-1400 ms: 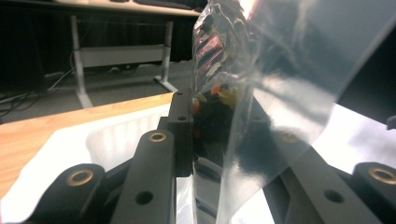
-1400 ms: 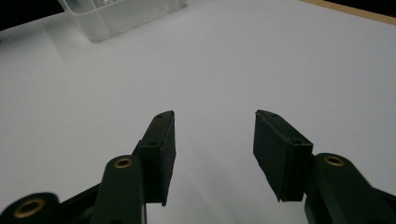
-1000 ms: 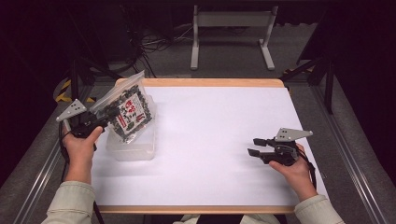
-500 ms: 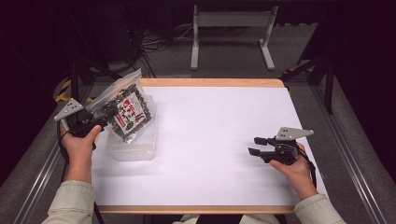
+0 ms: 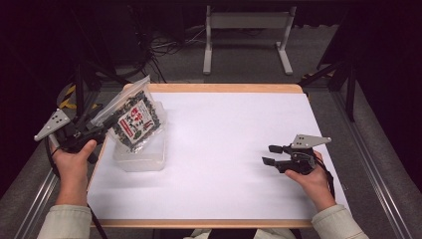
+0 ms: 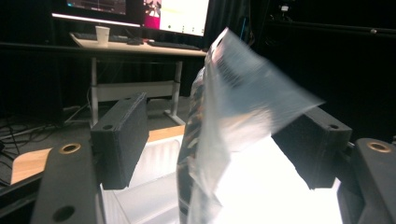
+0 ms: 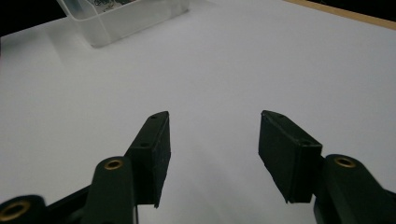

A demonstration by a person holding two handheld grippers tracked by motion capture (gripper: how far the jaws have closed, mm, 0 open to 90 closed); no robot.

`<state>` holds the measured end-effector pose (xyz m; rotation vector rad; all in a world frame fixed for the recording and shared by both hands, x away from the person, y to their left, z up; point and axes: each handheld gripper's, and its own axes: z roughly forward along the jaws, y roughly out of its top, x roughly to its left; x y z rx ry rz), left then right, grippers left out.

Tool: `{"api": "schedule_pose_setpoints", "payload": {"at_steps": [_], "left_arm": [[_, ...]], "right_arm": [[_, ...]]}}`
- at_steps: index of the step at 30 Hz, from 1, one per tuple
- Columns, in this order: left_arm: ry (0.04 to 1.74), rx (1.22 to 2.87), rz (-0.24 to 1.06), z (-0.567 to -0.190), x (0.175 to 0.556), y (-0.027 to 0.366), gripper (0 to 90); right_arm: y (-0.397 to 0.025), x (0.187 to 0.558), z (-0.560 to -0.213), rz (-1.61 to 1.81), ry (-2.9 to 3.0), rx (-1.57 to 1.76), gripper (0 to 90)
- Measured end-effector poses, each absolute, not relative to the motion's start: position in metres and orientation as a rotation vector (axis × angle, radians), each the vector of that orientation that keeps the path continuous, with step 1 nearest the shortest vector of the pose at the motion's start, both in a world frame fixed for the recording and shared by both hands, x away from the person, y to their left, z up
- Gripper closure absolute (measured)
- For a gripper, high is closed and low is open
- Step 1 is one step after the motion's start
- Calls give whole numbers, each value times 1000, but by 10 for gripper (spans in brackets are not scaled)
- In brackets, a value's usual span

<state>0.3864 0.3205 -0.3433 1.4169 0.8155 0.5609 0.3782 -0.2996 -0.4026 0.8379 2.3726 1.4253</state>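
From the high view I see my left tongs (image 5: 102, 130) out past the left edge of the worktop (image 5: 234, 149), with the snack bag (image 5: 133, 119) at their tips; the bag stands tilted, its lower end down in the clear plastic tub (image 5: 142, 154) that sits on the white sheet near the left edge. My left hand (image 5: 74, 159) is wrapped round the grip, the grey plate up at the far left. My right tongs (image 5: 271, 154) lie low over the sheet on the right side, well apart from the bag and the tub, pointing left toward them, with my right hand (image 5: 308, 177) behind. In the left gripper view the bag (image 6: 224, 126) rises between my two black jaws, its clear top edge blurred; the jaws stand wide apart on either side of it, and I cannot tell whether either pad touches the film, so they look spread rather than clamped. Below the bag I see the pale wall of the tub (image 6: 149, 200). In the right gripper view my right tongs (image 7: 212, 140) gape wide over bare white sheet, nothing between them, and the tub (image 7: 135, 16) sits far off at the top left.
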Motion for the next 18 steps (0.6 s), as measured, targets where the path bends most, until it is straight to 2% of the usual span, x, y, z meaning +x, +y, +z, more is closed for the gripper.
{"api": "schedule_pose_setpoints", "payload": {"at_steps": [8,18], "left_arm": [[794,1476,621,-330,339,320,297],[715,1486,578,-330,292,314,320]], "right_arm": [[-298,381,-400,1437,2363,831,437],[-298,380,-398,1445,2362,820,428]]}}
